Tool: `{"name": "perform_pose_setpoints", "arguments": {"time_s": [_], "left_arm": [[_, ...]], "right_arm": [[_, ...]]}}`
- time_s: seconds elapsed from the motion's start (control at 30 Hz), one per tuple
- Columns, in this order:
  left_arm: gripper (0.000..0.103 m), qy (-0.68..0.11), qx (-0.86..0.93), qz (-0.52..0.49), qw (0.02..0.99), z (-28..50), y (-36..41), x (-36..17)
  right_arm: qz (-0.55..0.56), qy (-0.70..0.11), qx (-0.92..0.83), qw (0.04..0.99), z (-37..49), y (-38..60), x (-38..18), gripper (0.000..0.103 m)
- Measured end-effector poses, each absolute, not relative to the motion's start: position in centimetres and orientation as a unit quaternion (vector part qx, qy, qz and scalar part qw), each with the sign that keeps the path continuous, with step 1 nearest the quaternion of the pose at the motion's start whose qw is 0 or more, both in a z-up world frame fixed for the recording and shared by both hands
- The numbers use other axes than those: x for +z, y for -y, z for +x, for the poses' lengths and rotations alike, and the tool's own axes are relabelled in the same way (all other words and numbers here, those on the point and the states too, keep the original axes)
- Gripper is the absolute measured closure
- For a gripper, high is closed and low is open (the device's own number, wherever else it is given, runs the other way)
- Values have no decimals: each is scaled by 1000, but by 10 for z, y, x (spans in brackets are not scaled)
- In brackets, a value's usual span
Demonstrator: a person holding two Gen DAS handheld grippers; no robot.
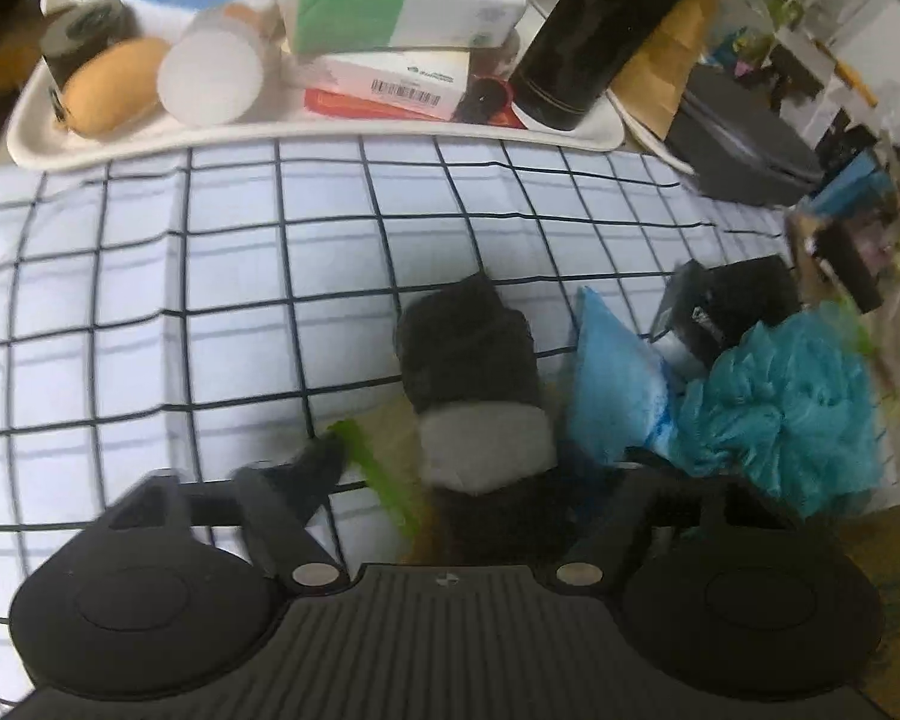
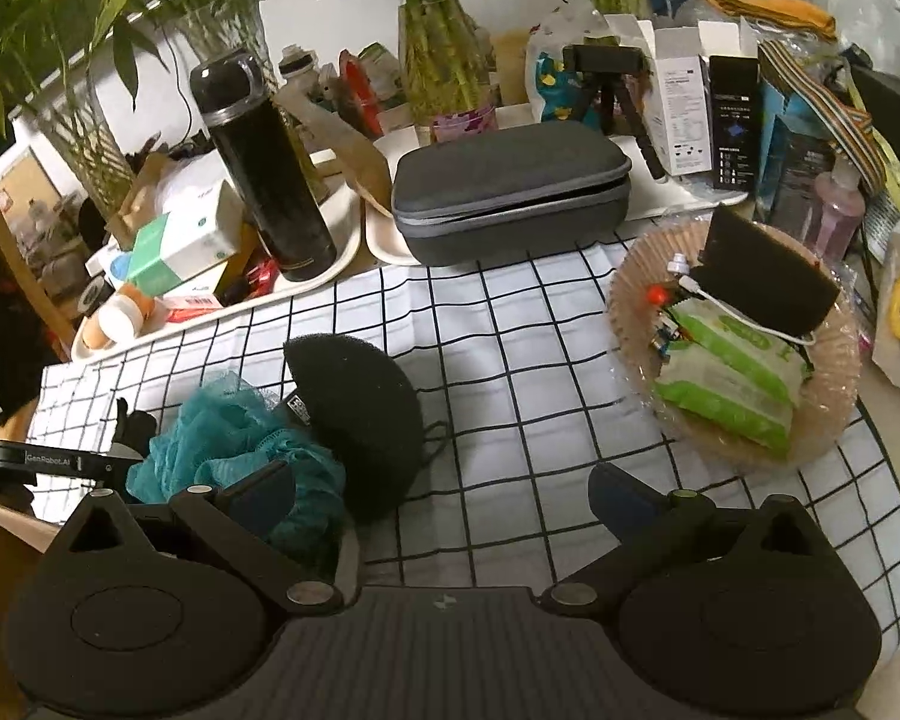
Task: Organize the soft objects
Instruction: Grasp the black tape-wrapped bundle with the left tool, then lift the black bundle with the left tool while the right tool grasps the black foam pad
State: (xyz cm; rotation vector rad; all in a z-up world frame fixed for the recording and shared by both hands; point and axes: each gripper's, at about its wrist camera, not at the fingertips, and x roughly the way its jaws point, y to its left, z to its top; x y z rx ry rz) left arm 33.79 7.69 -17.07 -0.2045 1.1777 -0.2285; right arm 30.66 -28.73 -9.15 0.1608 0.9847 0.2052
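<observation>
In the left wrist view my left gripper (image 1: pixel 474 459) points down at a black and grey rolled soft item (image 1: pixel 474 360) lying on a yellow sponge with a green edge (image 1: pixel 378 468). Both lie between its jaws. One fingertip (image 1: pixel 324 456) touches the green edge; the other is hidden behind a blue pouch (image 1: pixel 618 372). A teal bath loofah (image 1: pixel 792 414) and a black sponge (image 1: pixel 744 300) lie to the right. In the right wrist view my right gripper (image 2: pixel 444 495) stands open over bare checked cloth (image 2: pixel 510 360), beside a black dome sponge (image 2: pixel 360 408) and the loofah (image 2: pixel 240 450).
A white tray (image 1: pixel 120 144) at the back holds boxes, a white cup and a black flask (image 1: pixel 600 30). A grey zip case (image 2: pixel 510 192) stands behind the cloth. At the right, a wicker plate (image 2: pixel 630 276) carries green packs, a cable and another black sponge (image 2: pixel 762 276). Plants line the back.
</observation>
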Motion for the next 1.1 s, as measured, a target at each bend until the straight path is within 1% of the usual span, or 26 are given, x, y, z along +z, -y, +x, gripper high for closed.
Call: {"name": "perform_pose_setpoints", "arguments": {"time_s": [0.03, 0.13, 0.2, 0.53, 0.87, 1.1], "left_arm": [[62, -552, -97, -87, 823, 338, -78, -169], [63, -558, -92, -116, 816, 341, -88, -169], [63, -551, -82, -110, 823, 340, -89, -164], [63, -467, -49, -85, 879, 337, -98, -122], [63, -419, -84, -99, 899, 327, -101, -98], [63, -403, -112, -136, 898, 318, -108, -89]], "right_arm": [[75, -472, 98, 873, 307, 287, -92, 0], [71, -474, 96, 872, 308, 288, -93, 0], [69, -474, 94, 873, 309, 289, -94, 0], [64, -465, 110, 876, 322, 289, -96, 0], [72, -451, 146, 878, 340, 283, -98, 0], [98, -438, 177, 876, 353, 282, -101, 0]]}}
